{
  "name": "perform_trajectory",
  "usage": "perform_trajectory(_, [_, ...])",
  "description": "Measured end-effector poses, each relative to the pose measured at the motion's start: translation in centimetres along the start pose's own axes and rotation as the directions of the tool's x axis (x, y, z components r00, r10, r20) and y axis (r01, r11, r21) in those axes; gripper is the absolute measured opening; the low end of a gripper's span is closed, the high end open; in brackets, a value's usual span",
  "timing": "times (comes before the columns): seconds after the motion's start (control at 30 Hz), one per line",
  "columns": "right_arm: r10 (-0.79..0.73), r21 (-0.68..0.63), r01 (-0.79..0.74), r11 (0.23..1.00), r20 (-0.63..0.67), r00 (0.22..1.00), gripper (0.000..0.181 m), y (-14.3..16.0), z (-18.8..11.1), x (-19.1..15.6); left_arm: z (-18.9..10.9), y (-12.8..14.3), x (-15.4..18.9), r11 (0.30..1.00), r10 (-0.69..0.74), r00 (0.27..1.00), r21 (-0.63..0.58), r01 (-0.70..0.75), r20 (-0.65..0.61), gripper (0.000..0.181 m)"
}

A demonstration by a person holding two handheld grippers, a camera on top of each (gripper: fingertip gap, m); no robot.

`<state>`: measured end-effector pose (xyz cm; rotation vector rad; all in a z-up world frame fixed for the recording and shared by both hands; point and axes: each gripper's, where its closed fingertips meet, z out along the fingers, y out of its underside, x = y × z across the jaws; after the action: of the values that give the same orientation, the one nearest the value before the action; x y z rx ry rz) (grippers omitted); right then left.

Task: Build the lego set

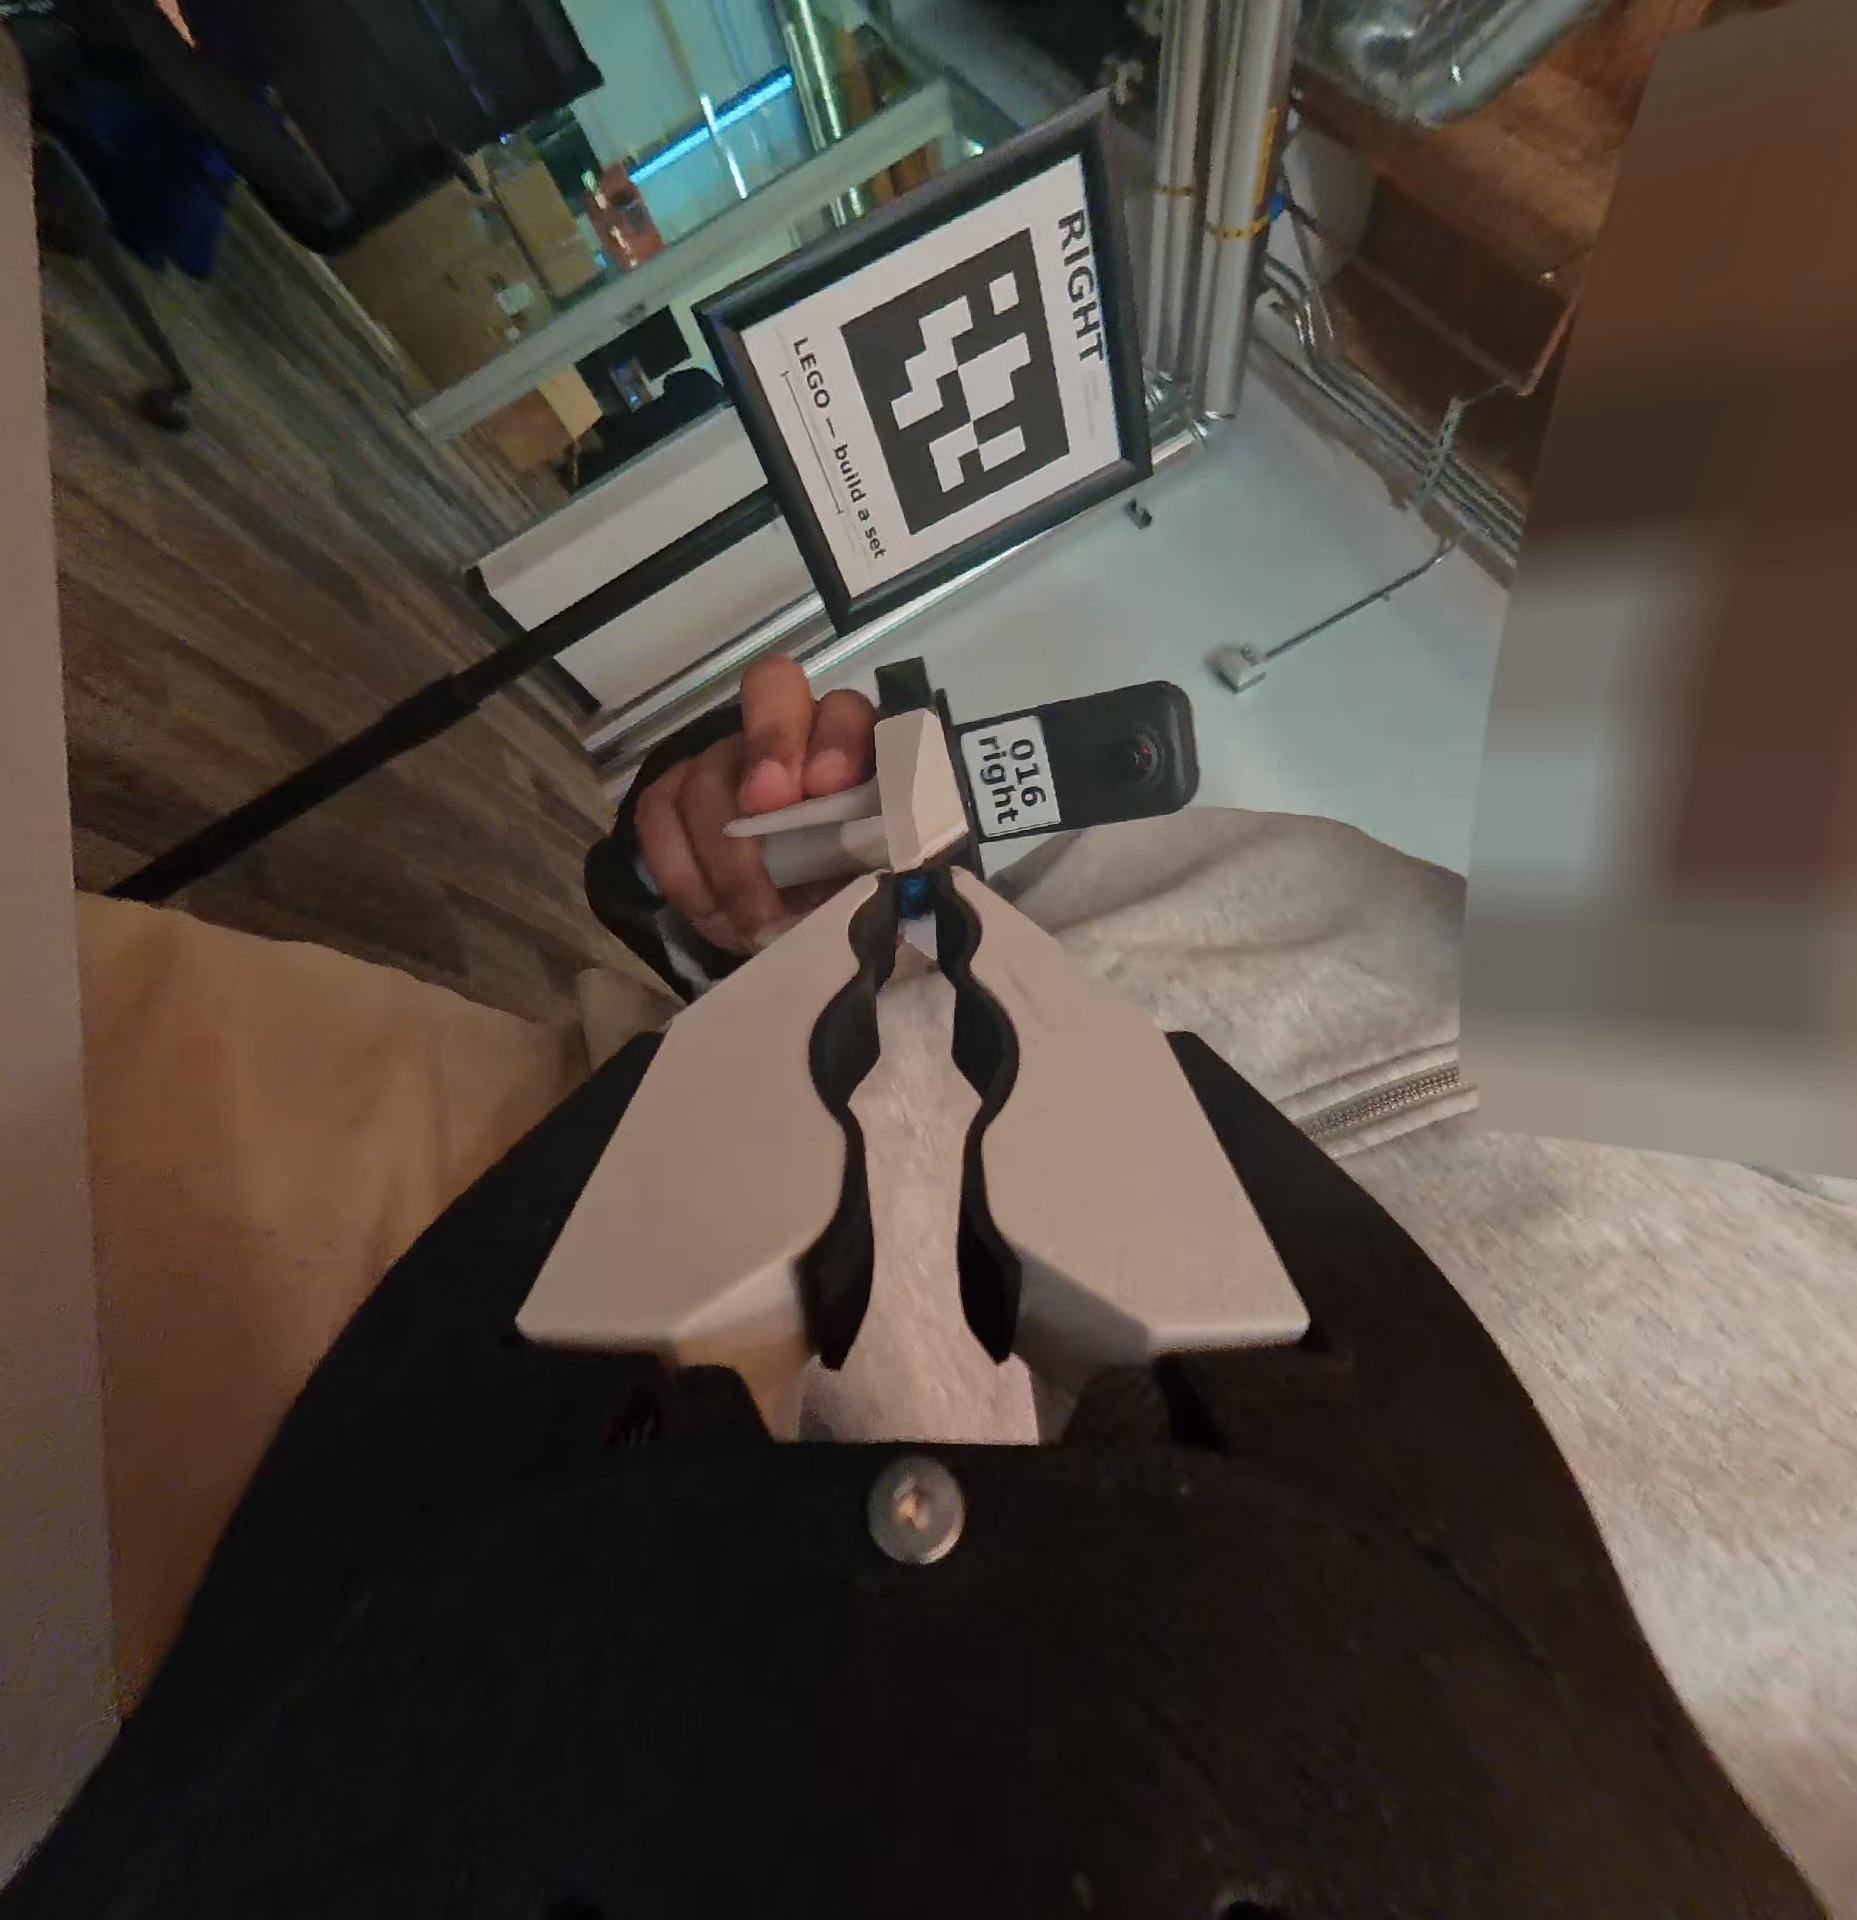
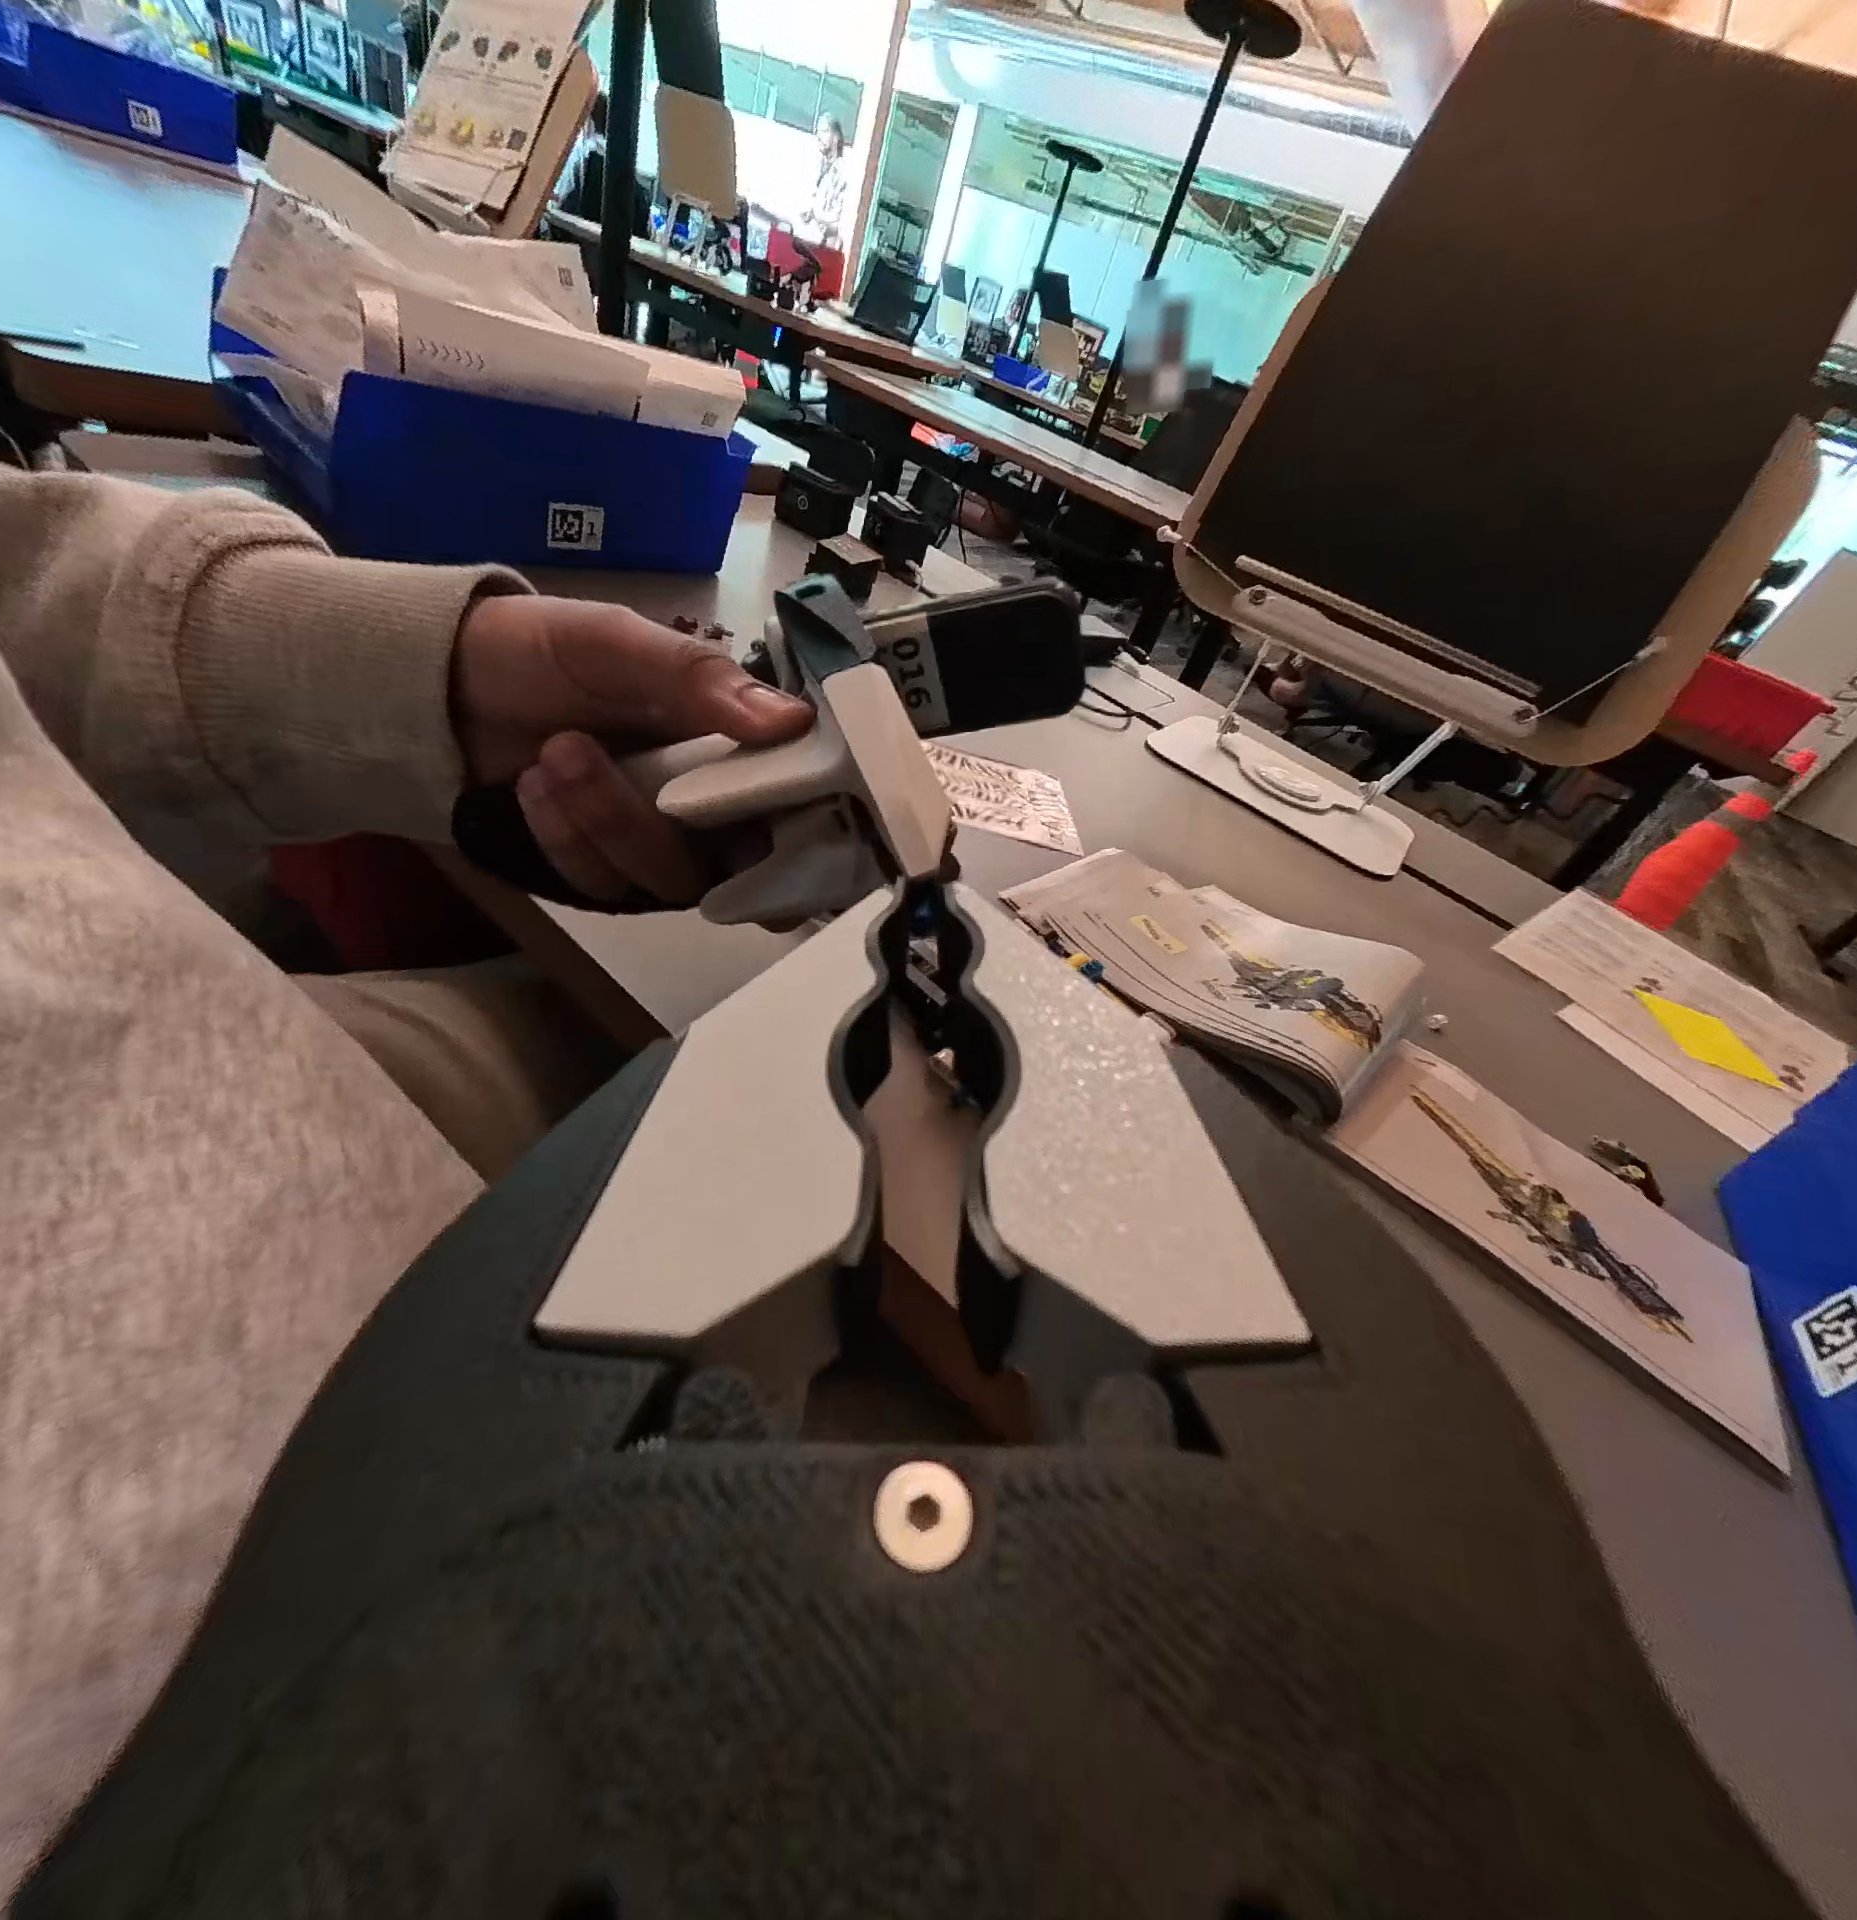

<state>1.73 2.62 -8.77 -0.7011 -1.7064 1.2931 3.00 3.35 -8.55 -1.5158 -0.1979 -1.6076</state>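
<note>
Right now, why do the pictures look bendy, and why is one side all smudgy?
Both views come from wide-angle lenses, so edges curve. In the left wrist view, the smudgy patch was laid over afterwards to hide someone; the sleeve is motion-blurred. In the right wrist view, the windows glare white, while the booklet stays sharp.

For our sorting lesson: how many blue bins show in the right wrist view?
3: a bin of white boxes at left, a far bin top left, a near bin at right edge. More may be hidden.

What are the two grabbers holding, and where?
A small blue lego piece, pinched at the fingertips where the left gripper and right gripper meet; its exact held part is hidden.
</note>
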Motion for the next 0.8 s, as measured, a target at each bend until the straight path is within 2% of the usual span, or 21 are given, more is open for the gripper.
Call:
perform_trajectory(0.07, [0.033,0.04,-0.032,0.999,-0.019,0.999,0.001,0.0,-0.2,0.3,0.2,-0.1,0.5,1.0,0.007,0.999,0.01,-0.007,-0.033,0.017])
perform_trajectory(0.17, [0.104,0.098,-0.105,0.99,0.012,0.994,0.002,0.0,-0.5,0.1,0.3,0.6,0.4,1.0,0.016,0.999,-0.005,-0.016,-0.052,0.016])
perform_trajectory(0.23, [0.127,0.1,-0.128,0.987,0.016,0.992,0.002,0.4,-0.7,0.1,0.2,0.9,0.0,1.0,0.008,0.998,0.01,-0.007,-0.057,0.013])
perform_trajectory(0.3, [0.14,0.104,-0.142,0.984,0.022,0.99,0.002,0.5,-0.8,0.2,-0.2,0.7,-0.3,0.999,0.001,0.998,0.053,0.002,-0.067,0.0])
perform_trajectory(0.37, [0.162,0.1,-0.164,0.981,0.036,0.986,0.002,0.7,-0.8,0.3,-0.7,0.3,-0.2,0.995,-0.025,0.995,0.093,0.034,-0.099,0.0])
perform_trajectory(0.6, [0.137,-0.008,-0.137,0.991,0.065,0.988,0.002,3.0,0.5,-0.4,-1.4,0.2,-0.5,0.993,0.015,0.999,0.113,-0.012,-0.029,0.005])
perform_trajectory(0.7, [0.158,-0.04,-0.157,0.987,0.044,0.986,0.002,3.5,1.0,-0.1,-3.3,-1.3,-0.2,0.979,0.087,0.994,0.18,-0.097,0.066,0.005])
perform_trajectory(0.77, [0.192,-0.065,-0.19,0.98,0.034,0.981,0.003,4.3,1.4,0.1,-5.2,-3.0,-0.7,0.954,0.181,0.953,0.193,-0.23,0.244,0.001])
perform_trajectory(0.8, [0.217,-0.081,-0.214,0.974,0.033,0.976,0.003,4.9,1.7,0.1,-6.2,-4.1,-1.1,0.932,0.232,0.908,0.188,-0.31,0.35,0.001])
